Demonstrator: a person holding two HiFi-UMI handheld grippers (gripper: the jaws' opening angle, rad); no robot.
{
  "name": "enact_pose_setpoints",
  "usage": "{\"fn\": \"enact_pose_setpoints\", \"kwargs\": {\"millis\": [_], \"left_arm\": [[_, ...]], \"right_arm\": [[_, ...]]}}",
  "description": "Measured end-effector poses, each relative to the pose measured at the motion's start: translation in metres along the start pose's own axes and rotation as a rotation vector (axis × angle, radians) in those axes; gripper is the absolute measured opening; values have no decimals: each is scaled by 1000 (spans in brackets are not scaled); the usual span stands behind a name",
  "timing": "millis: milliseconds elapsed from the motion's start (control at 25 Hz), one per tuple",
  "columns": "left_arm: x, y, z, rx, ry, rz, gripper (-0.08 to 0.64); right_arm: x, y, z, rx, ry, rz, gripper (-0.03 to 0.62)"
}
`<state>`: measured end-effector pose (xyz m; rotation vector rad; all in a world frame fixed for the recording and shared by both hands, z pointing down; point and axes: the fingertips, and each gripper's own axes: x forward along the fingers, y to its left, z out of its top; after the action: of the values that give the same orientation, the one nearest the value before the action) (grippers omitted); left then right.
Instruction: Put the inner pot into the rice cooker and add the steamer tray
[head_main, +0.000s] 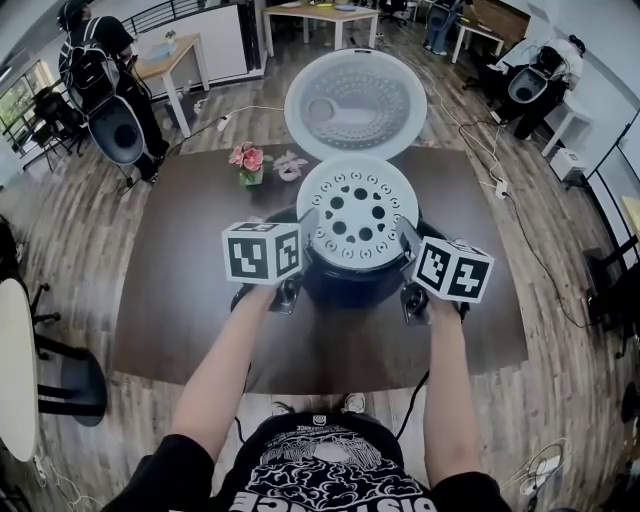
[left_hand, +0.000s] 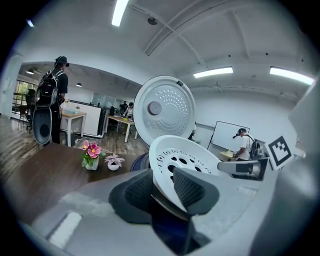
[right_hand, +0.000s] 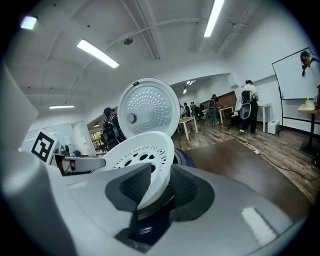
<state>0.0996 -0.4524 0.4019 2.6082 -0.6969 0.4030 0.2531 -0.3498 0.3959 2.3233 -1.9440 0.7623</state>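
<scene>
A white steamer tray (head_main: 357, 210) with round holes lies level on top of the dark blue rice cooker (head_main: 350, 285) at the middle of the table. The cooker's round white lid (head_main: 355, 103) stands open behind it. My left gripper (head_main: 308, 224) holds the tray's left rim and my right gripper (head_main: 408, 236) its right rim. In the left gripper view the tray (left_hand: 185, 155) runs between the pads of that gripper (left_hand: 160, 192). The right gripper view shows the tray's (right_hand: 145, 150) rim in the right gripper (right_hand: 152, 187). A grey band shows just under the tray's rim; the pot's inside is hidden.
The dark brown table (head_main: 170, 280) carries a pink flower pot (head_main: 248, 162) and a smaller plant (head_main: 290, 166) behind and left of the cooker. A person with a backpack (head_main: 100, 70) stands at the far left. Desks and cables lie beyond the table.
</scene>
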Motion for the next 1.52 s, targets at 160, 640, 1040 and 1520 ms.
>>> {"fn": "enact_pose_setpoints", "kwargs": {"millis": [160, 640, 1040, 1520], "left_arm": [[2, 1, -2, 4, 2, 5, 124], [2, -2, 0, 21, -6, 14, 131], [-3, -7, -5, 61, 0, 8, 184], [-43, 4, 0, 100, -51, 40, 179]], "right_arm": [[3, -2, -3, -11, 9, -3, 123], [3, -3, -1, -29, 2, -12, 130], [-3, -2, 0, -111, -1, -43, 133], [-30, 18, 5, -135, -63, -41, 109]]}}
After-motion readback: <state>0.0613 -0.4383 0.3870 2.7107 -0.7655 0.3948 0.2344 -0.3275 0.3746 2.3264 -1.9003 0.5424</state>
